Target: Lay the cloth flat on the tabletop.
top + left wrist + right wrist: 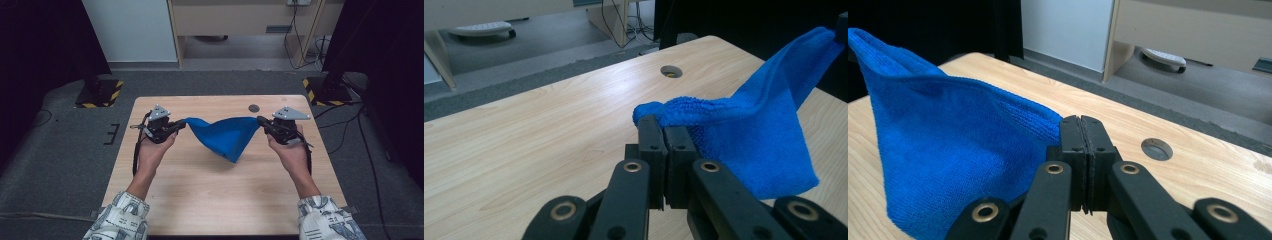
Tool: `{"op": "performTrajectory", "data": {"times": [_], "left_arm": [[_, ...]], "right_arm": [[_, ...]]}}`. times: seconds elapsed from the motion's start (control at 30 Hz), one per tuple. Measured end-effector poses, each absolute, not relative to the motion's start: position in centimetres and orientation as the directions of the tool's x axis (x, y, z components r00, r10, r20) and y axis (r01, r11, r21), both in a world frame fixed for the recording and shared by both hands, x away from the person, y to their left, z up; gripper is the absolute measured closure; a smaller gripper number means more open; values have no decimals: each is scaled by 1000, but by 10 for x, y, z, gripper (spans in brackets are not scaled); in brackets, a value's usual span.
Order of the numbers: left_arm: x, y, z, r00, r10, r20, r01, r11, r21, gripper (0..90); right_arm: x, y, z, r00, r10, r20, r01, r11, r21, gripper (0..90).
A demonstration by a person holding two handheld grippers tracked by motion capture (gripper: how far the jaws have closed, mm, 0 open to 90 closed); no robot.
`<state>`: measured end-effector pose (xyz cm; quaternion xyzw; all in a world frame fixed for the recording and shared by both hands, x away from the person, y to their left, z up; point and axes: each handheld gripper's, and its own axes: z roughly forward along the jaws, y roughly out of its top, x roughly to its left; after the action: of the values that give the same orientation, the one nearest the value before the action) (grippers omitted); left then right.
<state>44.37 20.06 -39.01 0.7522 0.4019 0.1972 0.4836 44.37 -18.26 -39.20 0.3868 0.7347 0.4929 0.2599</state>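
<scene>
A: Clamped on what?
B: Left gripper (pixel 176 126) pinched on one corner of the blue cloth (pixel 225 135), right gripper (pixel 262 121) pinched on the opposite corner. Hung between, above the table (pixel 200 200), top edge running hand to hand, low point sagging nearer the right.
A: Differences by view?
B: From the left gripper view, terry pile at the pinch (pixel 684 107); from the right gripper view, cable hole (pixel 1156 148) beyond.

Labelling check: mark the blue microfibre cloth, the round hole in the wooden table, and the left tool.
blue microfibre cloth (pixel 227 140), high view, middle of the hanging fold.
round hole in the wooden table (pixel 254 108), high view, hole centre.
left tool (pixel 184 123), high view, jaw tips shut on a cloth corner.
</scene>
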Motion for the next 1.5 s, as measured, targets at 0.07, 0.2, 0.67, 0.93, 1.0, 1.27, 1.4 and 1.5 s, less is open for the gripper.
{"op": "performTrajectory", "data": {"times": [0.07,0.2,0.67,0.93,1.0,1.27,1.4,1.5], "left_arm": [[442,202,-388,599,795,-90,412,-209,887,886],[440,202,-385,600,796,-86,410,-213,887,887],[425,202,-363,610,789,-77,379,-205,902,886],[421,203,-356,613,787,-71,367,-204,908,886],[419,203,-353,617,784,-66,361,-208,909,886],[403,204,-337,630,774,-55,336,-209,918,885],[393,204,-328,639,768,-45,331,-222,917,883],[386,204,-320,647,761,-41,329,-230,916,882]], "right_arm": [[442,-182,-389,-567,824,2,307,209,928,894],[439,-181,-385,-571,821,-6,296,214,931,895],[430,-189,-367,-567,823,7,271,178,946,895],[425,-194,-359,-571,821,7,257,171,951,895],[422,-195,-357,-573,819,5,250,169,953,894],[410,-199,-344,-586,810,7,230,158,960,894],[401,-202,-334,-590,808,-5,215,163,963,895],[393,-204,-324,-597,802,-12,213,173,962,894]]}}
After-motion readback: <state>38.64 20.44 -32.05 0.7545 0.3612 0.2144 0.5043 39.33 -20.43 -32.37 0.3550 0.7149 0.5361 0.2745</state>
